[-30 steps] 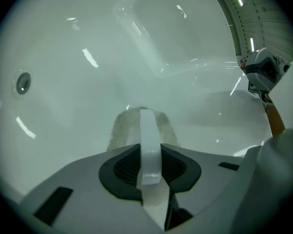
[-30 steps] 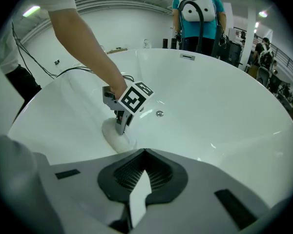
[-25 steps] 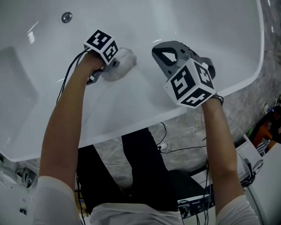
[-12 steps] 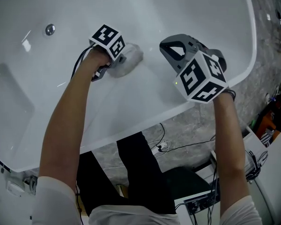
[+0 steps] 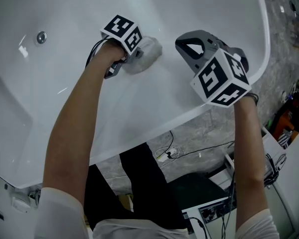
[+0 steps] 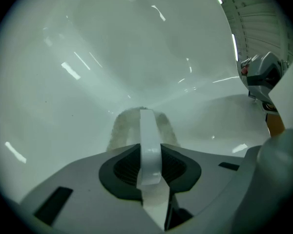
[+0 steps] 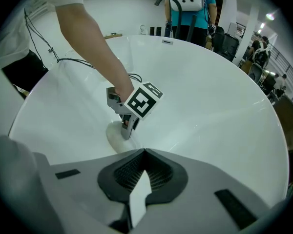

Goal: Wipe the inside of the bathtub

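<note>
The fingers of our left gripper (image 5: 134, 59) are clenched on the cloth (image 5: 149, 51), which lies against the inner wall of the bathtub (image 5: 79, 14). We judge the cloth soft and light: grasp 1 bunched fold. Our right gripper (image 5: 189, 50) is closed and empty.

Bright, glare streaks, fisheye edges.

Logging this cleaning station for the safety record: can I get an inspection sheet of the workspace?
Surface: white bathtub, glossy inside.
Job's things: pale cloth pressed on the tub wall.
Clutter: nothing seen; only a round fitting in the tub.
Tools: left tool shut on the cloth; right tool shut, empty, over the tub.
Cables: loose cables lying beside the tub.
Surroundings: grey stone floor; a person beyond the tub.
</note>
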`<state>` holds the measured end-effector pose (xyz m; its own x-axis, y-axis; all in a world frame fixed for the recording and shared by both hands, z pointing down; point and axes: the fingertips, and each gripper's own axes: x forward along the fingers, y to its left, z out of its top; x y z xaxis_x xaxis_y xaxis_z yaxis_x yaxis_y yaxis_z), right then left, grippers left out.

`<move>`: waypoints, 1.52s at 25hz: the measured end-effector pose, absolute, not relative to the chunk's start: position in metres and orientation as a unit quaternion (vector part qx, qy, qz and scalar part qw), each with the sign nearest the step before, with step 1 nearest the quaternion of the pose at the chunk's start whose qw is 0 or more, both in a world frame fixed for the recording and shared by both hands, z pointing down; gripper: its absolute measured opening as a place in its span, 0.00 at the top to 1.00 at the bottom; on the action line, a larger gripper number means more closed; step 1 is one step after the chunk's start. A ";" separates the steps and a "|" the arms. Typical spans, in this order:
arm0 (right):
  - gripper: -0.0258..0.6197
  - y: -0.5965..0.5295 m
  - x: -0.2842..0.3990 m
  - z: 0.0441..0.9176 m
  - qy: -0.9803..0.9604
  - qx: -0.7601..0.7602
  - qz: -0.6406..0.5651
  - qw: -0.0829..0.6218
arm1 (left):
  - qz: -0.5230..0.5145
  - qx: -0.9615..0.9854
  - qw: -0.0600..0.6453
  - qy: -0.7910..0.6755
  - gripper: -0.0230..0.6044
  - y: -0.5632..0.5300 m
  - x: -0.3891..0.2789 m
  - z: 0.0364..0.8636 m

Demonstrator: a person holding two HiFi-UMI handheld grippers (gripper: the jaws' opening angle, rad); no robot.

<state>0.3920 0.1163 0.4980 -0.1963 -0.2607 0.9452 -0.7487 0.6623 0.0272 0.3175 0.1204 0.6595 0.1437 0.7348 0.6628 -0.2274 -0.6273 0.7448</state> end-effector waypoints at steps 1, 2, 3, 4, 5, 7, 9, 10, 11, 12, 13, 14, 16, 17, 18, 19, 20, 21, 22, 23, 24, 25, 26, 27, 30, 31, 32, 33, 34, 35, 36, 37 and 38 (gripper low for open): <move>0.93 0.117 0.395 0.497 -0.737 0.345 0.229 0.535 | 0.621 0.653 0.385 0.197 0.81 0.122 0.324 0.658; 0.93 0.119 0.401 0.496 -0.735 0.348 0.230 0.535 | 0.618 0.655 0.385 0.200 0.81 0.126 0.334 0.656; 0.93 0.122 0.410 0.495 -0.733 0.351 0.232 0.534 | 0.615 0.657 0.385 0.203 0.81 0.131 0.347 0.654; 0.93 0.126 0.419 0.495 -0.732 0.353 0.232 0.534 | 0.612 0.660 0.385 0.207 0.81 0.136 0.361 0.652; 0.93 0.129 0.426 0.495 -0.731 0.356 0.232 0.534 | 0.608 0.662 0.385 0.210 0.81 0.141 0.373 0.651; 0.93 0.133 0.436 0.495 -0.730 0.358 0.231 0.535 | 0.599 0.666 0.388 0.216 0.81 0.150 0.392 0.649; 0.93 0.135 0.439 0.495 -0.729 0.357 0.228 0.538 | 0.590 0.670 0.391 0.221 0.81 0.155 0.405 0.648; 0.93 0.136 0.439 0.495 -0.729 0.356 0.227 0.540 | 0.587 0.673 0.392 0.222 0.81 0.157 0.409 0.648; 0.93 0.137 0.438 0.495 -0.729 0.354 0.225 0.541 | 0.584 0.674 0.392 0.224 0.81 0.159 0.413 0.647; 0.93 0.138 0.437 0.495 -0.729 0.352 0.223 0.543 | 0.582 0.675 0.393 0.225 0.81 0.161 0.416 0.646; 0.93 0.139 0.437 0.494 -0.729 0.350 0.222 0.544 | 0.580 0.676 0.394 0.227 0.81 0.162 0.418 0.645; 0.93 0.139 0.439 0.492 -0.730 0.349 0.220 0.545 | 0.579 0.675 0.397 0.227 0.81 0.163 0.422 0.644; 0.93 0.138 0.444 0.491 -0.730 0.347 0.219 0.547 | 0.575 0.674 0.405 0.227 0.81 0.162 0.431 0.644; 0.93 0.137 0.446 0.491 -0.730 0.346 0.218 0.548 | 0.573 0.673 0.409 0.226 0.81 0.161 0.434 0.645; 0.93 0.136 0.447 0.493 -0.730 0.344 0.218 0.548 | 0.571 0.672 0.414 0.225 0.81 0.160 0.436 0.648; 0.93 0.135 0.447 0.495 -0.731 0.342 0.217 0.549 | 0.570 0.671 0.419 0.223 0.81 0.160 0.437 0.652; 0.93 0.134 0.446 0.496 -0.732 0.340 0.216 0.550 | 0.569 0.670 0.423 0.220 0.81 0.160 0.438 0.656; 0.93 0.133 0.446 0.497 -0.733 0.337 0.214 0.551 | 0.568 0.670 0.426 0.216 0.81 0.159 0.440 0.660; 0.93 0.132 0.445 0.498 -0.734 0.334 0.212 0.552 | 0.568 0.671 0.427 0.213 0.81 0.159 0.441 0.664; 0.93 0.131 0.445 0.500 -0.735 0.331 0.211 0.554 | 0.567 0.672 0.427 0.210 0.81 0.159 0.442 0.667; 0.93 0.131 0.444 0.502 -0.735 0.327 0.210 0.555 | 0.566 0.673 0.428 0.207 0.81 0.158 0.443 0.670; 0.93 0.130 0.443 0.504 -0.736 0.324 0.209 0.557 | 0.566 0.673 0.430 0.204 0.81 0.157 0.444 0.674; 0.93 0.130 0.442 0.506 -0.736 0.321 0.209 0.558 | 0.567 0.672 0.433 0.199 0.81 0.156 0.443 0.678; 0.93 0.130 0.439 0.509 -0.737 0.319 0.208 0.558 | 0.569 0.670 0.436 0.193 0.81 0.155 0.441 0.684; 0.93 0.127 0.427 0.514 -0.743 0.310 0.206 0.557 | 0.587 0.663 0.432 0.172 0.81 0.149 0.428 0.703; 0.93 0.126 0.423 0.516 -0.744 0.307 0.205 0.557 | 0.594 0.662 0.425 0.166 0.81 0.145 0.422 0.709; 0.93 0.126 0.420 0.517 -0.745 0.304 0.204 0.557 | 0.601 0.662 0.418 0.161 0.81 0.141 0.417 0.714; 0.93 0.126 0.417 0.518 -0.746 0.301 0.205 0.557 | 0.606 0.661 0.415 0.156 0.81 0.138 0.412 0.718; 0.93 0.126 0.415 0.520 -0.747 0.298 0.206 0.558 | 0.608 0.659 0.416 0.151 0.81 0.136 0.407 0.721; 0.93 0.126 0.413 0.521 -0.747 0.297 0.207 0.558 | 0.608 0.657 0.420 0.147 0.81 0.134 0.403 0.722; 0.93 0.125 0.412 0.522 -0.748 0.295 0.207 0.557 | 0.609 0.656 0.424 0.142 0.81 0.131 0.399 0.724; 0.93 0.124 0.409 0.523 -0.749 0.293 0.207 0.557 | 0.610 0.654 0.425 0.138 0.81 0.128 0.393 0.725; 0.93 0.123 0.405 0.523 -0.751 0.291 0.206 0.556 | 0.613 0.651 0.426 0.135 0.81 0.125 0.386 0.727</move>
